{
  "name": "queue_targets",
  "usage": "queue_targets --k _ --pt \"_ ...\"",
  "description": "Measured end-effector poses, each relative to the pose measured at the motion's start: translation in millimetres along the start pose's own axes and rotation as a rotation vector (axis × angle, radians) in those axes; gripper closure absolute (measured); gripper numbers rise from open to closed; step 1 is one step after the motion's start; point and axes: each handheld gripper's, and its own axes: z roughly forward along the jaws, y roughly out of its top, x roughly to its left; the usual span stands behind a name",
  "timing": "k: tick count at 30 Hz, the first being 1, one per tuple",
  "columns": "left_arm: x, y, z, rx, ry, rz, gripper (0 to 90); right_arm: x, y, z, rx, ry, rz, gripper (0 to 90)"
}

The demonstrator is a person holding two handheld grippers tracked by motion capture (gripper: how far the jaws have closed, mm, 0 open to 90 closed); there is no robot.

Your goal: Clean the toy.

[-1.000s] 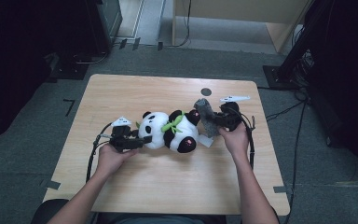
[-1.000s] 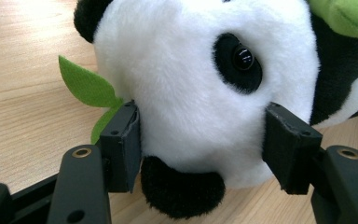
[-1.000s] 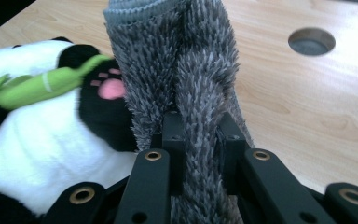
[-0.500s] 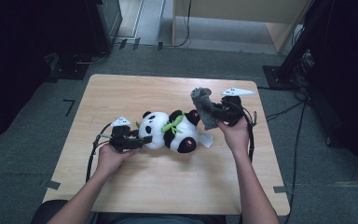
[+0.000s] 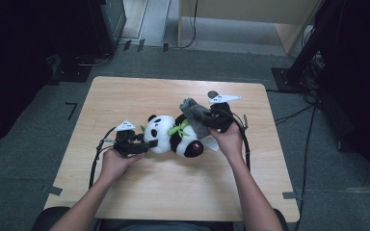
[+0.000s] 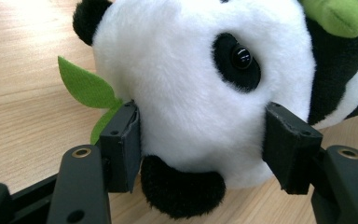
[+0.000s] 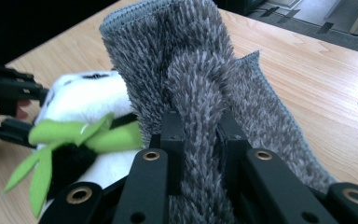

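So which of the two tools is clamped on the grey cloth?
The right tool: it pinches the grey cloth, while the left tool straddles the panda's head.

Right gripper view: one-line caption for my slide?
Right gripper pinches a fold of grey shaggy cloth above the toy panda on the wooden table.

Wooden table (image 5: 139, 96) — perhaps cabinets (image 5: 231, 14) behind.

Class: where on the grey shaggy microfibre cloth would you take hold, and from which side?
Pinch a bunched fold of the grey shaggy microfibre cloth from the side facing away from the plush panda toy. It is limp, so only a gathered ridge fits between narrow jaws, as the right tongs show.
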Motion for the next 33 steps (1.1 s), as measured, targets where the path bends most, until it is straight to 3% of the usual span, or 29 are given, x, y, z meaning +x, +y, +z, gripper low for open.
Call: queue_targets --k 3,14,18,24,27,28,29,33 --pt "-1.0 0.0 0.2 0.0 0.007 0.006 36.4 -2.3 -0.4 -1.4 0.001 -0.001 0.006 77.6" --pt "-0.6 0.1 -0.1 0.0 0.006 0.006 36.4 -32.2 -14.9 -16.1 -0.016 -0.005 0.129 78.0" --pt "0.7 0.0 -0.1 0.0 0.0 0.0 36.3 -38.6 -19.8 -19.4 0.014 -0.041 0.133 78.2" --pt "0.8 -0.2 -0.6 0.009 0.001 0.01 36.1 -52.4 -28.9 -22.7 0.077 -0.099 0.176 78.4" --pt "0.7 0.2 -0.6 0.011 0.002 0.008 36.1 -50.7 -23.4 -36.2 0.011 -0.082 0.186 78.4" --pt "0.7 0.2 -0.6 0.011 0.002 0.008 36.1 -50.7 -23.4 -36.2 0.011 -0.082 0.186 78.4" --pt "0.2 0.3 -0.7 0.012 0.003 0.005 36.2 -42.9 -13.5 -47.4 -0.038 -0.065 0.175 78.4" --pt "-1.6 0.6 -0.9 0.011 0.011 0.001 36.6 -20.1 7.0 -58.2 -0.09 -0.032 0.112 78.3"
